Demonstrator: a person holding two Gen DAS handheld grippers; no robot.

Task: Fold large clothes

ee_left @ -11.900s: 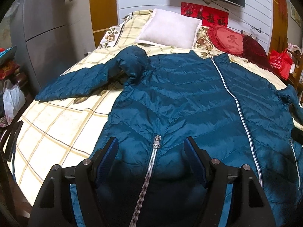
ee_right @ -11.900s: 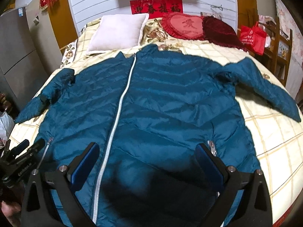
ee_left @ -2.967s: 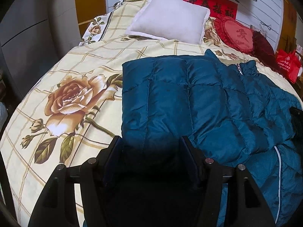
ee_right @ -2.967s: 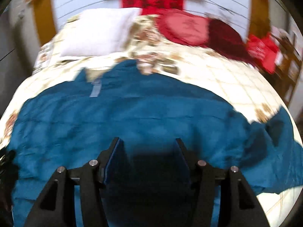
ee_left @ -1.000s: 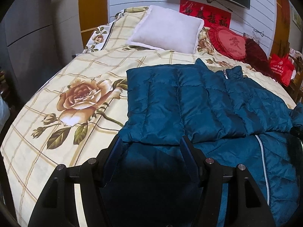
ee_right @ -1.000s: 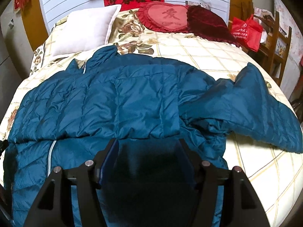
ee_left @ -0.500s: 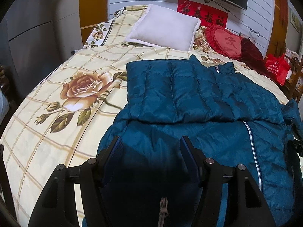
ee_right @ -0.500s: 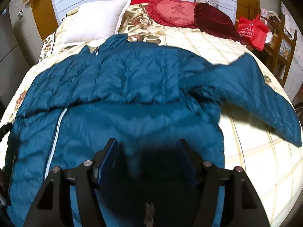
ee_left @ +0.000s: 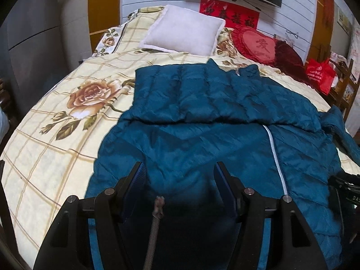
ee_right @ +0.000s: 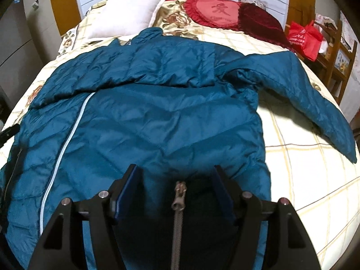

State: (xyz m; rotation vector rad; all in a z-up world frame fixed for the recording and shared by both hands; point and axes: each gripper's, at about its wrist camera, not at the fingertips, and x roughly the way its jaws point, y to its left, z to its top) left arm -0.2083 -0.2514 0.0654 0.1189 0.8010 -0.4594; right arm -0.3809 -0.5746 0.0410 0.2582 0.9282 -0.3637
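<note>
2 grippers hover over the jacket's hem: my left gripper (ee_left: 178,187) and right gripper (ee_right: 176,190) both stand wide, gripping nothing, each above a pocket zipper (ee_right: 178,193). The blue down jacket (ee_right: 157,121) lies flat on the bed (ee_left: 45,157), 1 sleeve (ee_left: 191,94) folded across its chest. Farther right, the other sleeve (ee_right: 303,94) sprawls out; slippery padding may let that fold slide open.

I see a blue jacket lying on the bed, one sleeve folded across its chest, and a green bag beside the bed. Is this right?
Not quite: the bag beside the bed is red, not green, as the right wrist view shows. The rest holds: the blue jacket lies on the bed with one sleeve folded across its chest.
</note>
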